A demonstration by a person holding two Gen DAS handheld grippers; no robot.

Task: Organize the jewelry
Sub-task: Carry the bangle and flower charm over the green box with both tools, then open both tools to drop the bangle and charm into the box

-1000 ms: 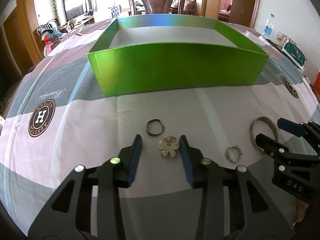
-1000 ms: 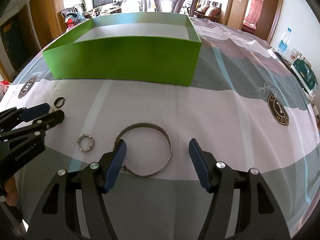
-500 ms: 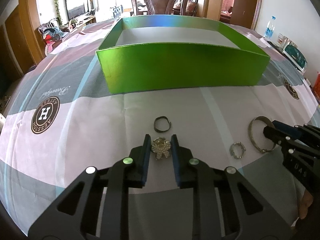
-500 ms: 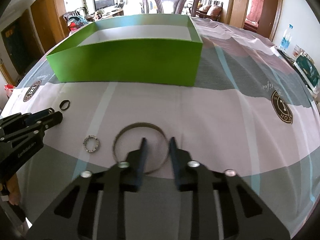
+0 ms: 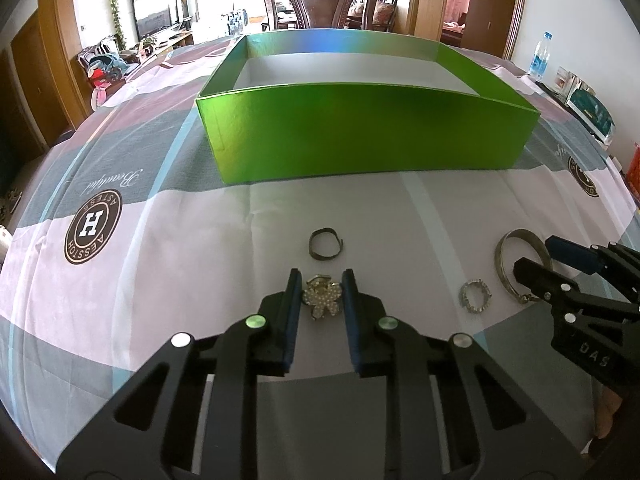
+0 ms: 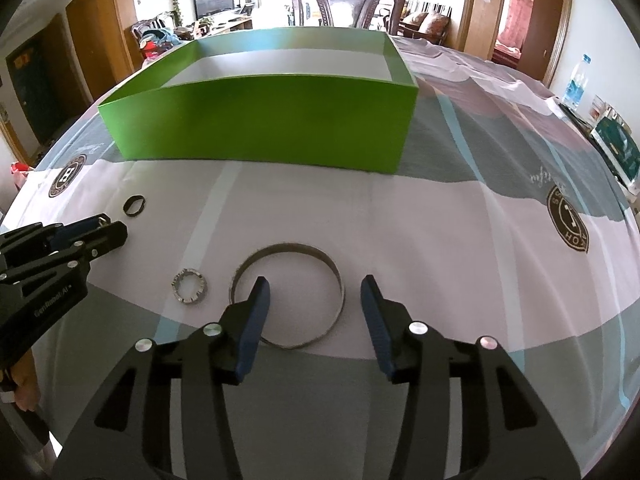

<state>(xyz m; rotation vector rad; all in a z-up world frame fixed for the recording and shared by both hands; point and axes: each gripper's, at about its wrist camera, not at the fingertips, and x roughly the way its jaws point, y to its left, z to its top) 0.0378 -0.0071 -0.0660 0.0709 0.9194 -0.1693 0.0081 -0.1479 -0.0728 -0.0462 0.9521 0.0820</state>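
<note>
My left gripper is shut on a sparkly flower brooch, its pads touching both sides just above the cloth. A dark thin ring lies just beyond it and also shows in the right wrist view. A small crystal ring lies to the right; it also shows in the right wrist view. My right gripper is open, straddling a large metal bangle on the cloth. The bangle also shows in the left wrist view. An open green box stands behind the jewelry.
The table carries a pink and grey patterned cloth. A wooden chair stands behind the box. A water bottle and packages sit at the right edge.
The left gripper closed on the brooch and rose a little. The right gripper closed to a narrow gap half a second ago and has opened wide again around the bangle.
</note>
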